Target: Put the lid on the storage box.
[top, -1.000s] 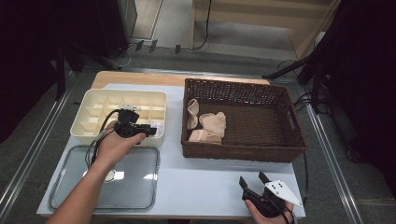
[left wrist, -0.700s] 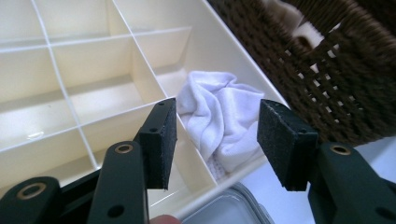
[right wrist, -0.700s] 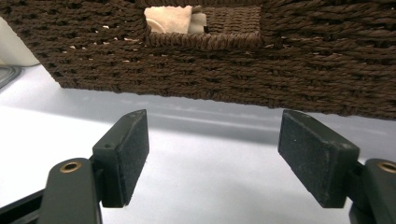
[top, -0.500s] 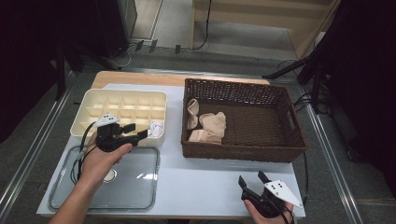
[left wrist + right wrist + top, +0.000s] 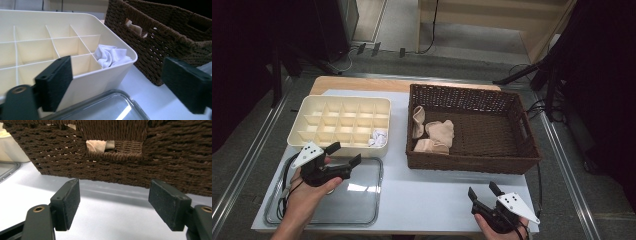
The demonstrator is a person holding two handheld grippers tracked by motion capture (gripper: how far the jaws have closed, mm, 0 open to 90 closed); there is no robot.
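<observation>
A cream divided organizer [image 5: 337,98] stands at the left of the table, with a crumpled white cloth [image 5: 378,137] in its near right compartment. To its right stands a brown wicker basket [image 5: 472,162] with beige cloths [image 5: 434,135] at its left end. My left gripper [image 5: 344,154] hovers open over a clear tray [image 5: 362,210], just in front of the organizer. In the left gripper view the jaws [image 5: 120,82] are wide apart and bare, with the white cloth [image 5: 111,56] beyond them. My right gripper [image 5: 482,192] is open near the front edge, facing the basket wall [image 5: 75,150].
The pale table top [image 5: 427,195] lies bare between the tray and my right gripper. Through the basket's handle hole a beige cloth [image 5: 97,145] shows. A cable trails from the left gripper across the tray. Dark floor and stands surround the table.
My left gripper has drawn back from the organizer's near right compartment toward the person and now hangs over the tray. The right gripper has stayed put.
</observation>
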